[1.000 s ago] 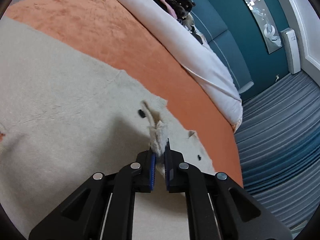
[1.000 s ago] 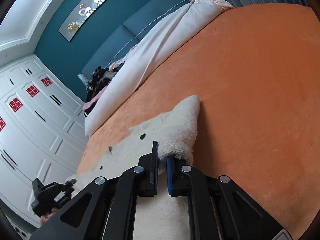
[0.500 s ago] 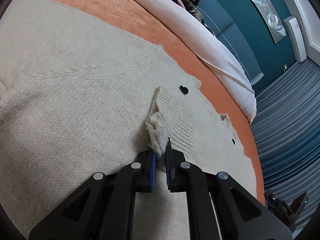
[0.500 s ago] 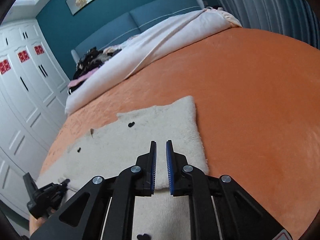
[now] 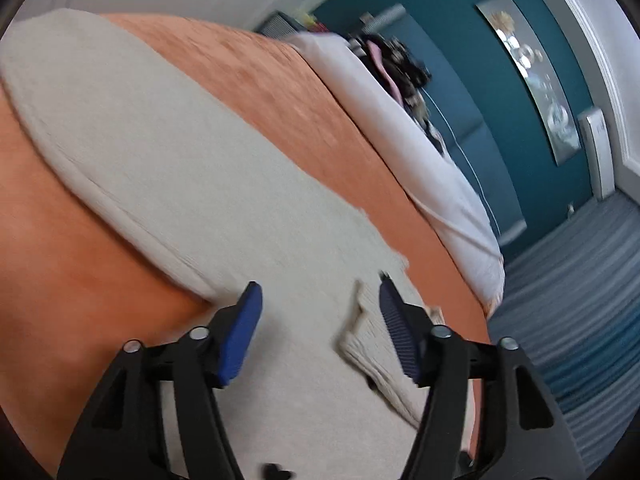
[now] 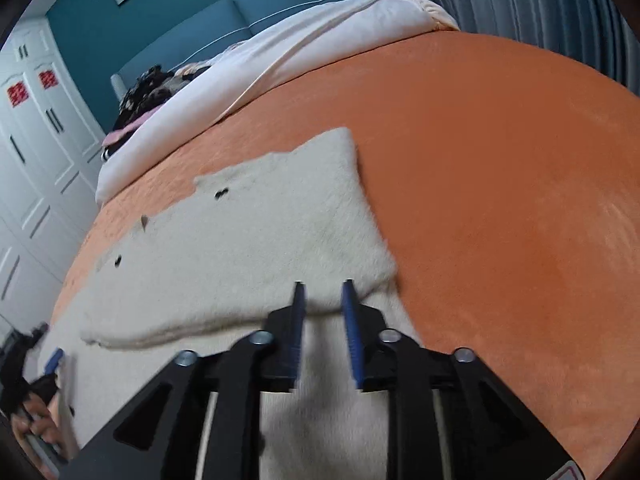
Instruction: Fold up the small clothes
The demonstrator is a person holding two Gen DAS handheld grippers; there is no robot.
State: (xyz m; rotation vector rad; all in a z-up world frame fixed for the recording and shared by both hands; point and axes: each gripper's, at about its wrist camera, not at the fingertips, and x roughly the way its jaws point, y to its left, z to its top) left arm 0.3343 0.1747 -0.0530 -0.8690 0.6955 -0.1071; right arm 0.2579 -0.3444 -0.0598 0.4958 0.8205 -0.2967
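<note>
A cream knitted cardigan (image 5: 208,184) with small dark buttons lies flat on the orange bedspread (image 5: 60,280), one part folded over the rest. My left gripper (image 5: 318,304) is wide open and empty just above it, beside a ribbed edge (image 5: 376,364). In the right wrist view the cardigan (image 6: 260,224) shows its folded edge in front of my right gripper (image 6: 323,300), which is open and empty. The left gripper also shows at the lower left of the right wrist view (image 6: 48,364).
A white duvet (image 6: 288,56) and a pile of dark clothes (image 6: 148,88) lie at the head of the bed by the teal headboard (image 6: 280,8). White wardrobes (image 6: 36,152) stand on the left. Striped curtains (image 5: 580,320) hang beyond the bed's edge.
My left gripper has let go of the cardigan's edge and opened wide. My right gripper has opened further and stays empty over the laid-down fold.
</note>
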